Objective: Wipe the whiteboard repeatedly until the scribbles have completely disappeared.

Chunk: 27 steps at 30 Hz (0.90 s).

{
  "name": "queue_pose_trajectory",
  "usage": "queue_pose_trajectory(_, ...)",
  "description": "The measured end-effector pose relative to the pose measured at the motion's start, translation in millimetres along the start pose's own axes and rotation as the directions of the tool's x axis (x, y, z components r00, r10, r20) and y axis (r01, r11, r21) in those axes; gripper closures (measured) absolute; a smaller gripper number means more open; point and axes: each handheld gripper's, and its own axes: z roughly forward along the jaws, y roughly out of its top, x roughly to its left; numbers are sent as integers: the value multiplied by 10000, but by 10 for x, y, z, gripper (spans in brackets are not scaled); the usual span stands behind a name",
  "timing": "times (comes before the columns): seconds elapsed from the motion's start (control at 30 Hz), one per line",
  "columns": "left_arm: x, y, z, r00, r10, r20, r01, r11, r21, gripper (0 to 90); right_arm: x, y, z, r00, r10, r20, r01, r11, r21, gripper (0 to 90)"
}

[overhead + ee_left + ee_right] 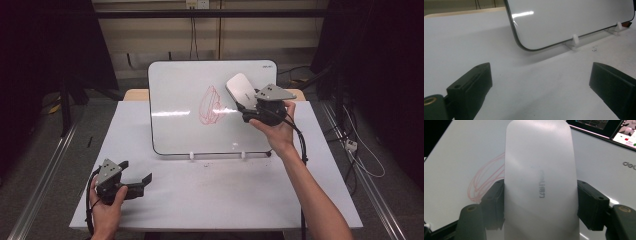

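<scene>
Right gripper point(540, 202) clamped the white eraser point(539, 170) as I held it at the whiteboard point(180, 100), beside the red scribble point(210, 105); left gripper point(541, 85) rested wide, empty, on the table point(225, 195).

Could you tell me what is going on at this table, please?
A person holds the right hand-held gripper shut on a white eraser, raised in front of a red scribble on the propped whiteboard. The left hand-held gripper rests open on the table, holding nothing.
</scene>
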Motion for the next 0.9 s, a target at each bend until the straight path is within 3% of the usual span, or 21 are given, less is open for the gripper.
queue_pose_trajectory(0.4,2,10,5,10000,82,54,-82,10000,-7,46,273,9,135,9976,-596,-342,599,9982,70,312)
queue_pose_trajectory(0.9,-22,23,34,9998,131,174,-131,9999,31,46,393,-13,294,9935,-1130,100,1126,9930,347,312)
